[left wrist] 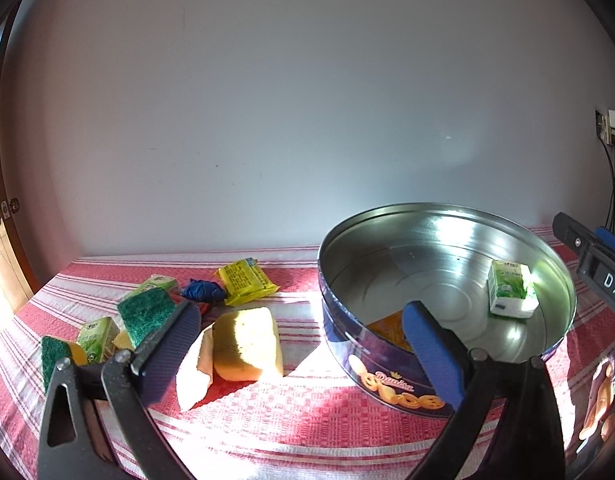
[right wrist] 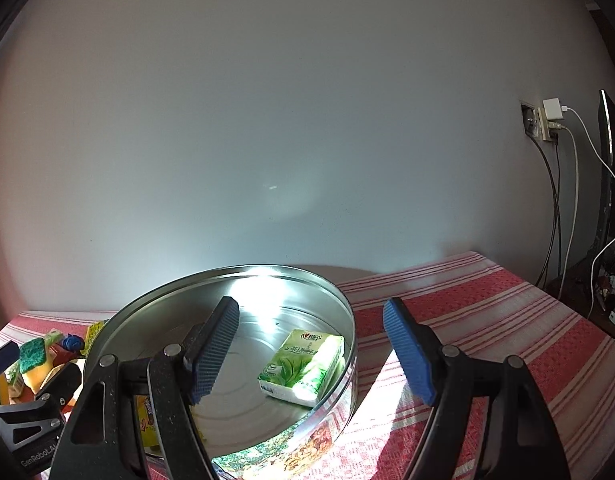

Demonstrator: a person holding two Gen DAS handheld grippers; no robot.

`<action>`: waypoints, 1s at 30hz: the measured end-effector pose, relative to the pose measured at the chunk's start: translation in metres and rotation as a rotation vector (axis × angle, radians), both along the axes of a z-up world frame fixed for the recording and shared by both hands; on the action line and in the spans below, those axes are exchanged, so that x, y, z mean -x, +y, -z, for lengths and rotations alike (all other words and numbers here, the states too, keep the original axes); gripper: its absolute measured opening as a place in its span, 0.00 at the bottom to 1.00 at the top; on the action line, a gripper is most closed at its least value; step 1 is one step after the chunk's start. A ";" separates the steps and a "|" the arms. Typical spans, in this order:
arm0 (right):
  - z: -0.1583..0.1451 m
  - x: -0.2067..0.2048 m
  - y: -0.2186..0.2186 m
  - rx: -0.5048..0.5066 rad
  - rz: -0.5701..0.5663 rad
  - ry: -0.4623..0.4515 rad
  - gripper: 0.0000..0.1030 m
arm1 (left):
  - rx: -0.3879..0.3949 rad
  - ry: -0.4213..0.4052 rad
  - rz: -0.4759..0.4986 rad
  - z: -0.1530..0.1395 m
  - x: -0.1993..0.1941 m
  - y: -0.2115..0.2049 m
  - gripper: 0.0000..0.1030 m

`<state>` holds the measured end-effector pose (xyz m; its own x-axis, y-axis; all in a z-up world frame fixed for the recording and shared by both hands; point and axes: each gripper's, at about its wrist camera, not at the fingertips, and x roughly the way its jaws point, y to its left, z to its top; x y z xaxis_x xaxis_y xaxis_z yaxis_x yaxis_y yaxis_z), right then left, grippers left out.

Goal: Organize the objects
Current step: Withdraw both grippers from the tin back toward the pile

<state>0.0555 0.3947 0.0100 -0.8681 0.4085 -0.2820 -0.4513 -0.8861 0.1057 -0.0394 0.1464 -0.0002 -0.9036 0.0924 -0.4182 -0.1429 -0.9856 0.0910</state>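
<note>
While both grippers, the left gripper (left wrist: 303, 336) and the right gripper (right wrist: 315, 344), were held spread and empty, a tissue pack (right wrist: 303, 366) was seen lying inside the round tin (right wrist: 343, 312), sponges (left wrist: 247, 342) scattered beside it on the striped cloth (left wrist: 291, 432).

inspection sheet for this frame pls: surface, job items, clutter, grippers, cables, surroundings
Surface: red-and-white striped tablecloth, sunlit patches.
Job's things: round blue metal cookie tin, open; green tissue pack inside; another orange packet partly hidden.
Clutter: yellow sponge, green scouring pads, yellow snack packet, blue wad, more tissue packs.
Grippers: left gripper, right gripper, jaws open, empty.
Cables: wall socket, charger leads hanging.
Surroundings: plain wall.
</note>
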 end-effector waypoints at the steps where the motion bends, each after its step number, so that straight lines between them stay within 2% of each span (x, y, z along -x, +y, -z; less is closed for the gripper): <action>1: 0.000 0.000 -0.004 -0.008 0.009 -0.009 0.74 | -0.001 0.002 -0.001 0.000 -0.001 -0.002 0.99; 8: 0.002 0.001 -0.038 -0.076 0.021 -0.097 0.74 | -0.018 0.000 -0.016 -0.002 -0.007 -0.017 0.99; 19: 0.005 -0.003 -0.081 -0.099 -0.045 -0.118 0.74 | -0.052 -0.017 -0.037 -0.003 -0.010 -0.048 0.99; 30: 0.008 0.004 -0.108 -0.064 -0.068 -0.144 0.75 | -0.048 -0.025 -0.056 -0.002 -0.010 -0.079 0.99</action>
